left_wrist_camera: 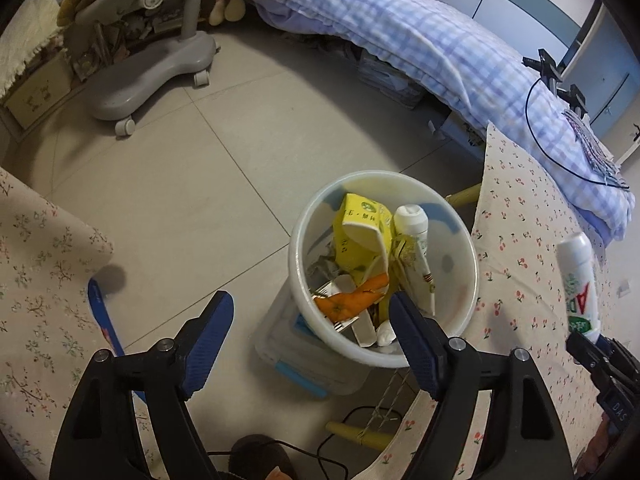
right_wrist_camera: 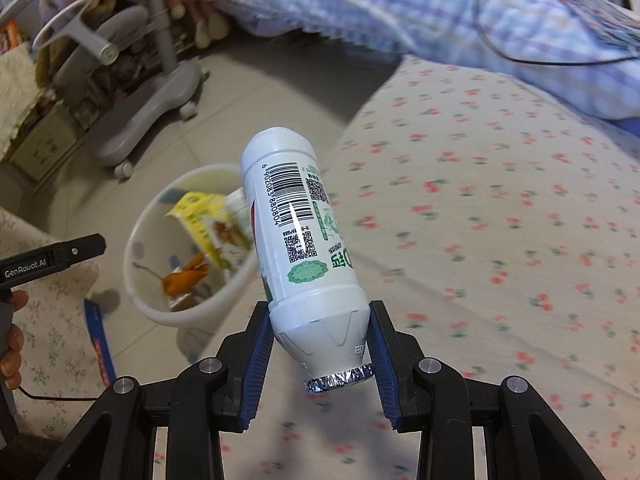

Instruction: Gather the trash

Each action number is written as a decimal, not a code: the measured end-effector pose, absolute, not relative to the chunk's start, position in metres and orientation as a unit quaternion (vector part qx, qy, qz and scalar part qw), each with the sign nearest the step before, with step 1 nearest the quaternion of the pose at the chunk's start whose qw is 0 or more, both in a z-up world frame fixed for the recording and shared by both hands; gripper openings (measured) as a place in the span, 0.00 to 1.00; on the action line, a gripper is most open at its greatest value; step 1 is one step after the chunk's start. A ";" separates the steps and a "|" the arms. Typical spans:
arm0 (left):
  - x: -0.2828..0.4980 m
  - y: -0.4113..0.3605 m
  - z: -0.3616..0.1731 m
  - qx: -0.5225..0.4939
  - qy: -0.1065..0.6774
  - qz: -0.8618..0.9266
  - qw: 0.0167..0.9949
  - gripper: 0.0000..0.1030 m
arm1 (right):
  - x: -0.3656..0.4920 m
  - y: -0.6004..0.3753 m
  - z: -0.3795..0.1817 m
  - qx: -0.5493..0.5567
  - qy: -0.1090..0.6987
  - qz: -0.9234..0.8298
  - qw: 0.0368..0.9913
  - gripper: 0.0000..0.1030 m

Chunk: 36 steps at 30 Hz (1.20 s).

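Note:
A white round bin [left_wrist_camera: 316, 216] stands on the floor, holding a yellow carton [left_wrist_camera: 356, 232], a white tube [left_wrist_camera: 416, 232] and orange peel [left_wrist_camera: 352, 296]. My left gripper [left_wrist_camera: 308, 320] is open and empty, just above the bin's near rim. My right gripper [right_wrist_camera: 320, 340] is shut on a white drink bottle [right_wrist_camera: 296, 232] with a foil-sealed mouth, held tilted above the cherry-print cloth, right of the bin [right_wrist_camera: 148, 224]. The bottle also shows in the left wrist view [left_wrist_camera: 580, 280], at the far right.
A table with a cherry-print cloth [left_wrist_camera: 520, 248] is right of the bin. A floral-cloth surface [left_wrist_camera: 36, 280] is at the left, with a blue strip [left_wrist_camera: 104, 320] by it. A grey wheeled chair base [left_wrist_camera: 132, 88] and a bed with a checked quilt [left_wrist_camera: 400, 28] stand farther off.

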<state>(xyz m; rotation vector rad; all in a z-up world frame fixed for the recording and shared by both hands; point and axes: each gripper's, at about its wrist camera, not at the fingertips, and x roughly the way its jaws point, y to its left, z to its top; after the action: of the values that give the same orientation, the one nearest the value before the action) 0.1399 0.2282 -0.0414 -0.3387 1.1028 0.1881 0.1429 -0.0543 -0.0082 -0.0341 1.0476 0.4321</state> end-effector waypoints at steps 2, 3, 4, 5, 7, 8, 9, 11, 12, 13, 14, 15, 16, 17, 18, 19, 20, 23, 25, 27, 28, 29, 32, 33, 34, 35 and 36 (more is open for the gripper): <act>0.135 0.231 -0.042 -0.160 0.522 0.089 0.833 0.80 | 0.144 -0.041 -0.013 -0.021 0.501 0.211 0.839 0.40; 0.133 0.234 -0.043 -0.161 0.523 0.089 0.832 0.80 | 0.146 -0.033 -0.017 -0.024 0.503 0.214 0.837 0.40; 0.132 0.235 -0.042 -0.161 0.523 0.090 0.832 0.80 | 0.148 -0.026 -0.020 -0.026 0.505 0.218 0.835 0.40; 0.131 0.236 -0.043 -0.162 0.523 0.091 0.832 0.80 | 0.147 -0.021 -0.022 -0.028 0.506 0.220 0.833 0.40; 0.129 0.240 -0.043 -0.161 0.522 0.092 0.832 0.80 | 0.150 -0.009 -0.026 -0.031 0.508 0.225 0.831 0.41; 0.128 0.242 -0.043 -0.160 0.522 0.093 0.832 0.80 | 0.151 -0.002 -0.029 -0.032 0.508 0.228 0.830 0.41; 0.127 0.243 -0.043 -0.160 0.522 0.094 0.832 0.80 | 0.153 0.004 -0.032 -0.033 0.507 0.231 0.830 0.41; 0.126 0.246 -0.043 -0.161 0.522 0.097 0.832 0.80 | 0.156 0.014 -0.036 -0.032 0.505 0.235 0.830 0.41; 0.125 0.247 -0.043 -0.162 0.522 0.098 0.832 0.80 | 0.158 0.019 -0.038 -0.031 0.503 0.237 0.830 0.41; 0.124 0.248 -0.043 -0.162 0.522 0.098 0.832 0.80 | 0.160 0.024 -0.040 -0.030 0.502 0.240 0.830 0.41; 0.124 0.248 -0.043 -0.161 0.521 0.100 0.832 0.80 | 0.162 0.028 -0.041 -0.027 0.499 0.244 0.831 0.41; 0.124 0.249 -0.043 -0.160 0.521 0.101 0.832 0.80 | 0.164 0.031 -0.043 -0.022 0.496 0.248 0.832 0.45; 0.124 0.248 -0.043 -0.158 0.521 0.102 0.832 0.80 | 0.166 0.033 -0.045 -0.018 0.494 0.250 0.832 0.51; 0.124 0.248 -0.043 -0.157 0.521 0.103 0.833 0.80 | 0.167 0.035 -0.046 -0.011 0.492 0.249 0.834 0.63; 0.123 0.248 -0.042 -0.156 0.521 0.103 0.833 0.80 | 0.169 0.034 -0.046 -0.001 0.489 0.248 0.836 0.66; 0.123 0.248 -0.042 -0.154 0.522 0.103 0.833 0.80 | 0.170 0.032 -0.046 0.006 0.488 0.249 0.836 0.66; 0.123 0.247 -0.043 -0.152 0.522 0.104 0.833 0.82 | 0.170 0.031 -0.045 0.011 0.489 0.249 0.836 0.66; 0.122 0.243 -0.042 -0.140 0.520 0.104 0.836 0.86 | 0.168 0.026 -0.038 0.009 0.482 0.242 0.842 0.66; 0.119 0.238 -0.041 -0.131 0.518 0.104 0.839 0.87 | 0.164 0.019 -0.033 0.007 0.478 0.236 0.846 0.66; 0.115 0.230 -0.040 -0.121 0.516 0.104 0.842 0.88 | 0.158 0.009 -0.026 0.008 0.471 0.225 0.853 0.67; 0.113 0.227 -0.039 -0.118 0.516 0.102 0.842 0.88 | 0.154 0.002 -0.022 0.010 0.468 0.218 0.856 0.67; 0.109 0.220 -0.037 -0.114 0.516 0.097 0.843 0.88 | 0.150 -0.005 -0.018 0.012 0.465 0.209 0.860 0.69; 0.099 0.201 -0.029 -0.107 0.513 0.082 0.848 0.88 | 0.135 -0.028 -0.005 0.012 0.463 0.174 0.869 0.74; 0.094 0.193 -0.025 -0.104 0.509 0.077 0.851 0.88 | 0.130 -0.037 0.001 0.009 0.463 0.161 0.871 0.74; 0.088 0.184 -0.019 -0.099 0.504 0.072 0.855 0.88 | 0.126 -0.045 0.006 0.007 0.463 0.150 0.874 0.74; 0.082 0.174 -0.012 -0.092 0.496 0.067 0.861 0.88 | 0.119 -0.055 0.013 0.005 0.461 0.137 0.877 0.75; 0.077 0.165 -0.005 -0.086 0.489 0.062 0.866 0.88 | 0.112 -0.065 0.019 0.004 0.460 0.125 0.879 0.78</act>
<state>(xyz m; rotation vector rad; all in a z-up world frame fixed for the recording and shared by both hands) 0.0765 0.1653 -0.0055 -0.1811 1.0247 0.1299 0.1116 -0.0651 0.0190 0.0075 0.9589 0.2608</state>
